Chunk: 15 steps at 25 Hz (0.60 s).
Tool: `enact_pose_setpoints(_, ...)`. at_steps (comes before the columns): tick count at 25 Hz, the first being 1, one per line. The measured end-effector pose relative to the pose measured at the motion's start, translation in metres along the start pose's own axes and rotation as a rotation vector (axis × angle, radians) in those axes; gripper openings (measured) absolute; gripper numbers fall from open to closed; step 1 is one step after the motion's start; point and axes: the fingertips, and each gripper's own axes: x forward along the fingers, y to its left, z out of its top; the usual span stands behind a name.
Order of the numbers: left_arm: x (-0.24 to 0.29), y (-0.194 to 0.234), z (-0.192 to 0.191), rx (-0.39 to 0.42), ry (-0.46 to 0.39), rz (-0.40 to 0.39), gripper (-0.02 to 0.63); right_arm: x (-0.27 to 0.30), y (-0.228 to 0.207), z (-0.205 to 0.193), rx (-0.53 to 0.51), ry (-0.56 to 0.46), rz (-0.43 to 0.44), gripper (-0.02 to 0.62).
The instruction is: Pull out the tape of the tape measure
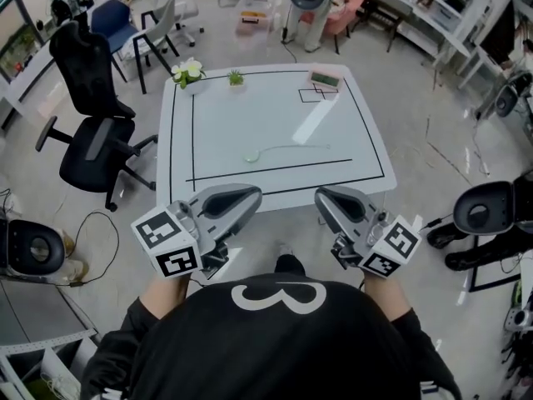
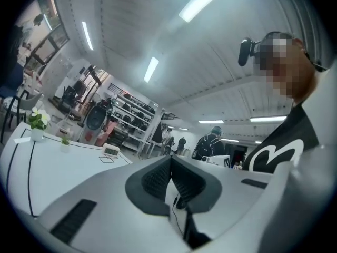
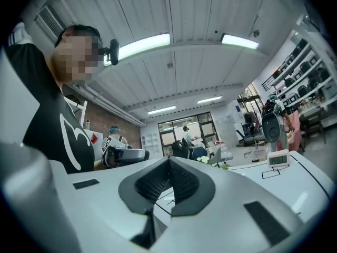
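You held the left gripper (image 1: 252, 195) and the right gripper (image 1: 321, 195) at the near edge of the table (image 1: 208, 123), both clamped fully together with nothing between the jaws; the tape measure (image 1: 251, 156) lay mid-table, at twelve o'clock from the left gripper, apart from both; its tape (image 1: 296, 147) trailed out toward three o'clock.
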Motion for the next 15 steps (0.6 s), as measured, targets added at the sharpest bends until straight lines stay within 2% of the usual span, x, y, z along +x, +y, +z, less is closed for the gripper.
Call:
enact_pose_setpoints(4, -0.010, -0.011, 0.003, 0.116, 0.012, 0.046, 0.003, -0.005, 0.006, 0.008, 0.047, -0.053, -0.040, 0.009)
enact_pose_setpoints(7, -0.015, -0.015, 0.002, 0.179, 0.023, 0.082, 0.003, -0.004, 0.016, 0.013, 0.013, -0.061, -0.053, 0.009)
enact_pose_setpoints(10, -0.018, -0.016, 0.001, 0.185, 0.024, 0.092, 0.003, -0.001, 0.021, 0.012, -0.015, -0.042, -0.046, 0.009)
enact_pose_setpoints(15, -0.017, -0.012, 0.003, 0.176, 0.017, 0.109, 0.003, 0.002, 0.015, 0.008, 0.003, -0.027, -0.042, 0.009)
